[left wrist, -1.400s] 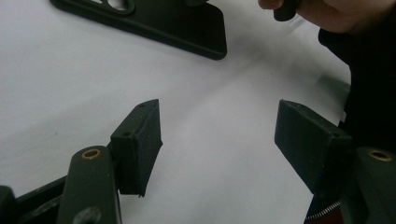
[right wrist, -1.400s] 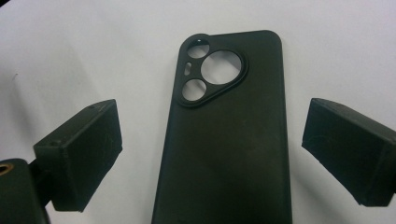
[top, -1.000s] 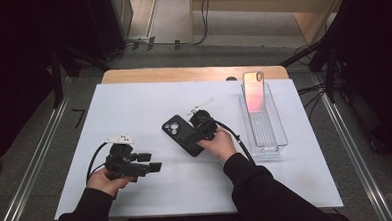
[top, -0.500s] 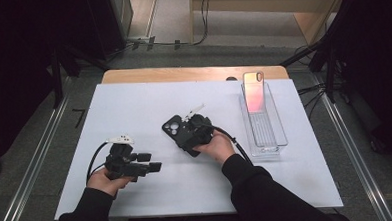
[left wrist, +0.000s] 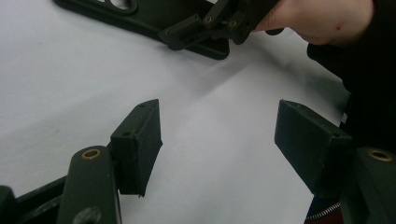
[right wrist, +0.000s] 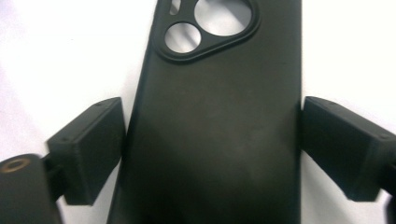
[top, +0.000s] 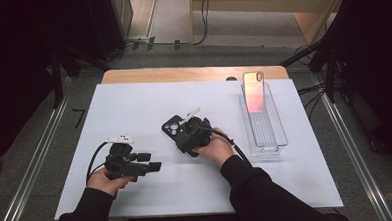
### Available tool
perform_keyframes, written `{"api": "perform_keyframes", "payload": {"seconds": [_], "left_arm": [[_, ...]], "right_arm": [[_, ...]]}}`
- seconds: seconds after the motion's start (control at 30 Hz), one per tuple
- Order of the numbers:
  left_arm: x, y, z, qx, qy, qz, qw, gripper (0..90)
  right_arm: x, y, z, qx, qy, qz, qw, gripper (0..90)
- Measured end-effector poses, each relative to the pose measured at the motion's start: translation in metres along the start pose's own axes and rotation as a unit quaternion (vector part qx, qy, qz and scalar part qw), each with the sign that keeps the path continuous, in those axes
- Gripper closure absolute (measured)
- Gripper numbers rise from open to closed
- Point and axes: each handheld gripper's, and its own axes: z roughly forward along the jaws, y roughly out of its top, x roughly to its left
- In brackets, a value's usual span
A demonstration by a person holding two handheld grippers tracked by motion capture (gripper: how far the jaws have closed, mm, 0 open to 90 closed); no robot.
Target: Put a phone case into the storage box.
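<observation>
Count on the white table (top: 134,108): one black phone case (top: 177,130), one phone (top: 254,92), one clear tray (top: 280,137). Two handheld grippers, left (top: 151,161) and right (top: 184,137).

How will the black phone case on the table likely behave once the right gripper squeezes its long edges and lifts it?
The black phone case looks like an empty, thin shell, so it is probably light and may flex inward between the right gripper pads. Its matte surface suggests decent grip rather than slipping. Lying flat on the white table, it will not roll.

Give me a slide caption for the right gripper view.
Right hand-held gripper straddles a black phone case lying on the white table, jaws at its two long edges.
</observation>
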Motion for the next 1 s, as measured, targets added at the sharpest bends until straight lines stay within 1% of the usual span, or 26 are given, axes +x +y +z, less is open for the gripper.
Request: {"api": "perform_keyframes", "payload": {"seconds": [0.07,0.1,0.13,0.2,0.37,0.47,0.5,0.57,0.63,0.7,0.8,0.83,0.9,0.93,1.0], "left_arm": [[0.0,0.0,0.0,0.0,0.001,-0.001,1.0,31.4],[0.0,0.0,-0.001,-0.002,0.001,-0.002,1.0,31.4],[0.0,0.001,-0.002,-0.004,0.002,-0.004,1.0,31.4],[0.001,0.001,-0.003,-0.01,0.002,-0.007,0.9999,31.4],[0.003,0.001,-0.003,-0.003,-0.002,-0.016,0.9999,31.3],[0.003,0.001,-0.003,-0.007,-0.006,-0.015,0.9998,31.1],[0.004,0.001,-0.003,-0.007,-0.006,-0.014,0.9999,29.0],[0.004,0.001,-0.003,-0.006,-0.005,-0.016,0.9998,27.6],[0.007,0.001,-0.004,-0.007,-0.014,-0.023,0.9996,27.6],[0.008,0.001,-0.005,-0.011,-0.02,-0.032,0.9992,26.3],[0.007,0.002,-0.007,-0.013,-0.006,-0.035,0.9993,25.9],[0.006,0.001,-0.007,-0.015,0.004,-0.037,0.9992,26.3],[-0.001,-0.001,-0.008,-0.029,0.045,-0.031,0.9981,30.1],[-0.002,-0.001,-0.008,-0.029,0.05,-0.028,0.9979,31.1],[-0.002,0.0,-0.008,-0.036,0.035,-0.043,0.9978,30.9]], "right_arm": [[0.0,0.0,0.0,0.0,0.001,0.001,1.0,9.3],[0.0,0.0,-0.001,0.0,0.001,0.001,1.0,9.7],[-0.001,-0.001,-0.001,0.0,0.002,-0.003,1.0,10.2],[-0.002,-0.002,-0.002,-0.005,0.003,-0.001,1.0,11.3],[-0.006,-0.003,-0.003,-0.008,0.013,0.0,0.9999,12.8],[-0.009,-0.002,-0.004,-0.011,0.023,0.012,0.9996,13.0],[-0.01,-0.002,-0.005,-0.012,0.025,0.014,0.9995,13.0],[-0.014,-0.002,-0.007,-0.018,0.021,0.017,0.9995,13.3],[-0.017,-0.002,-0.011,-0.024,0.032,0.036,0.9986,13.4],[-0.02,-0.002,-0.015,-0.026,0.037,0.041,0.9981,13.4],[-0.02,-0.002,-0.024,-0.032,0.044,0.043,0.9976,13.4],[-0.02,-0.002,-0.028,-0.036,0.05,0.048,0.9969,13.4],[-0.02,-0.003,-0.036,-0.045,0.056,0.05,0.9961,13.3],[-0.02,-0.004,-0.04,-0.05,0.06,0.049,0.9957,13.3],[-0.018,-0.006,-0.048,-0.057,0.066,0.055,0.9947,13.3]]}}
